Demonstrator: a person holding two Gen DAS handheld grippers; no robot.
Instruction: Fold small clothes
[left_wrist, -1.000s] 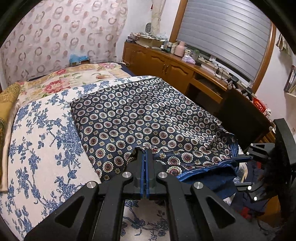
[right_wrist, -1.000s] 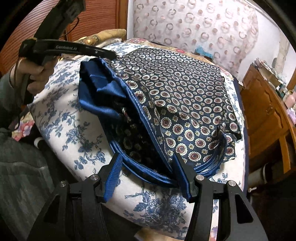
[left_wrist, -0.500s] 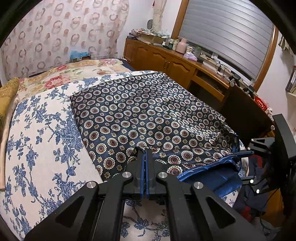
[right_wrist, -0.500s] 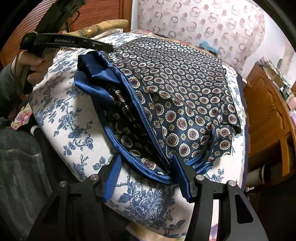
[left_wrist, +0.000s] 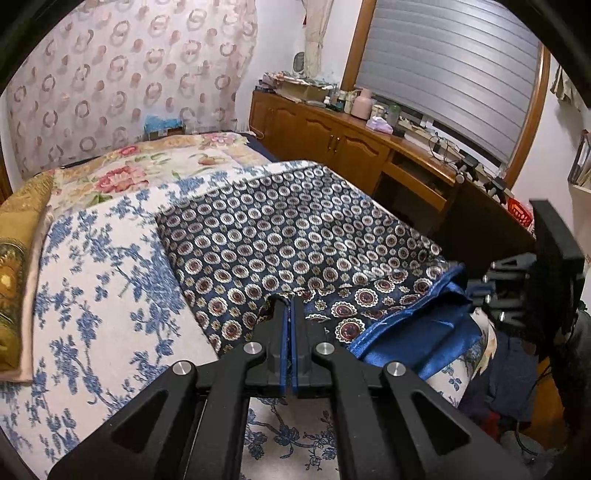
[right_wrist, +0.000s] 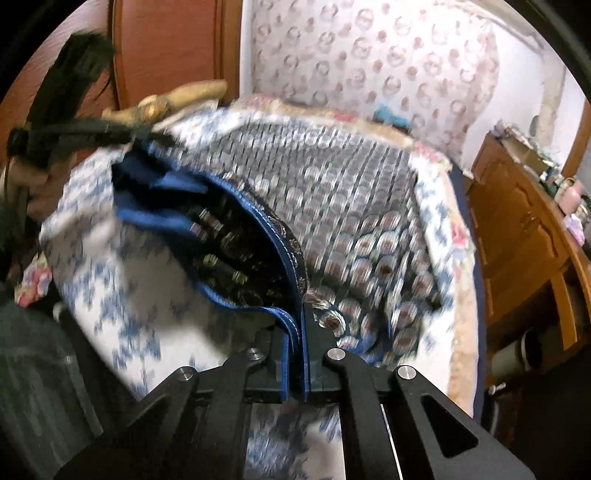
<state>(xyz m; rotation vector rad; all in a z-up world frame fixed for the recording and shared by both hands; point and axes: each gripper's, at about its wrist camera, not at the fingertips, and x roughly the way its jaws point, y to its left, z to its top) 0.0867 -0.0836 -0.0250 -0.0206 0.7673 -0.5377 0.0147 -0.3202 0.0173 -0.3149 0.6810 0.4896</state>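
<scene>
Now your left claw (left_wrist: 288, 306) pinches the dotted shorts (left_wrist: 295, 243) at 6 o'clock, and your right claw (right_wrist: 297, 321) pinches their blue waistband (right_wrist: 288, 258) on the bed (left_wrist: 103, 280).

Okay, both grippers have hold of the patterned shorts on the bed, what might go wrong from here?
The right gripper pinches only the blue waistband hem, so the slippery-looking fabric may slide out when pulled.

The left gripper is shut on a bunched bit of the patterned shorts; lifting could wrinkle them.

The waistband sits near the bed edge, so a dropped end might slip off the bed.
</scene>
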